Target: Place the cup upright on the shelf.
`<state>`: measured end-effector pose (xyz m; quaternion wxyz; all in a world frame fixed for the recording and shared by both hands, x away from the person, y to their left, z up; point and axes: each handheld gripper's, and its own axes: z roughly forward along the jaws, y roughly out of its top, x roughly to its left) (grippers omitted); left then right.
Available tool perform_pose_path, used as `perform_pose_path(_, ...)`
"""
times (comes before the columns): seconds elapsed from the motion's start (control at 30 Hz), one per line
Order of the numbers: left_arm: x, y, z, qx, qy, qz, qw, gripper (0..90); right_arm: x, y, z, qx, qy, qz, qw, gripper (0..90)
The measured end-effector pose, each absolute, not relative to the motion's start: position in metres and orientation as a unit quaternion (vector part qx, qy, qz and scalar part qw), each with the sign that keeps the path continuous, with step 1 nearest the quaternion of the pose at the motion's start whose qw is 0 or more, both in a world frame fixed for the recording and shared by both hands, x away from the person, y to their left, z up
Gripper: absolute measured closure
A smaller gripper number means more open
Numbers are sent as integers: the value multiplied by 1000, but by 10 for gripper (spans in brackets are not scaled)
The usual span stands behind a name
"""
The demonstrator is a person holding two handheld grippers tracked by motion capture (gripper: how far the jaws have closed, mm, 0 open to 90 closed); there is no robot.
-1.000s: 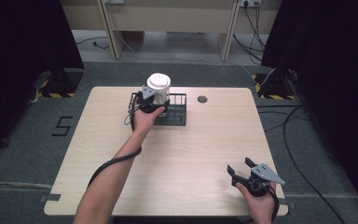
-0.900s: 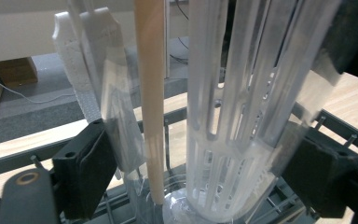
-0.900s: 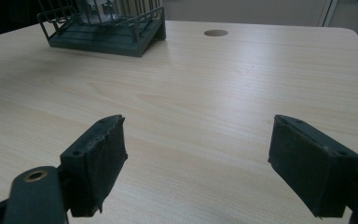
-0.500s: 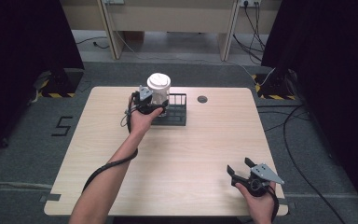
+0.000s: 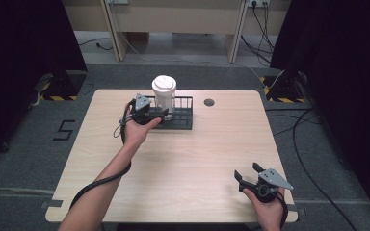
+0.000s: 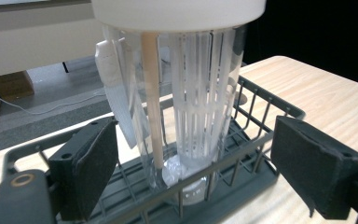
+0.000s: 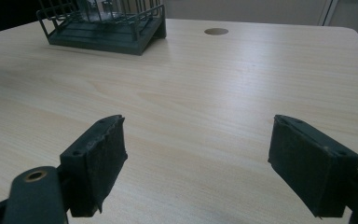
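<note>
Currently the left claw (image 5: 160,114) sits at the far-left part of the bench (image 5: 192,159), jaws spread wide on either side of a clear container (image 6: 186,102) with a white lid (image 5: 164,83). Container stands upright inside the dark wire rack (image 5: 183,118), at its left end (straws or sticks inside, hard to tell which). Left gripper view: pads (image 6: 91,168) flank the container's base, not touching it, with the rack's front rail just ahead of them. Right claw (image 5: 247,177) rests near the bench's near-right corner, jaws spread, nothing between them, well apart from the rack (image 7: 107,25). Round grommet (image 5: 209,102) lies right of the rack.
</note>
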<state>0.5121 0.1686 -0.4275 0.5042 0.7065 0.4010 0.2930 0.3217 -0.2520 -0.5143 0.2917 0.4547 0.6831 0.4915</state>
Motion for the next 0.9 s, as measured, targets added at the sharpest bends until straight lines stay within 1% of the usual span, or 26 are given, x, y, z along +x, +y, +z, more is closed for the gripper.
perform_pose_path(0.57,467,204,-433,710,396,290,505,145,322,-251,-514,454,684,490,293,192)
perform_pose_path(0.9,450,217,-435,709,393,294,507,145,322,-251,-514,455,684,489,294,191)
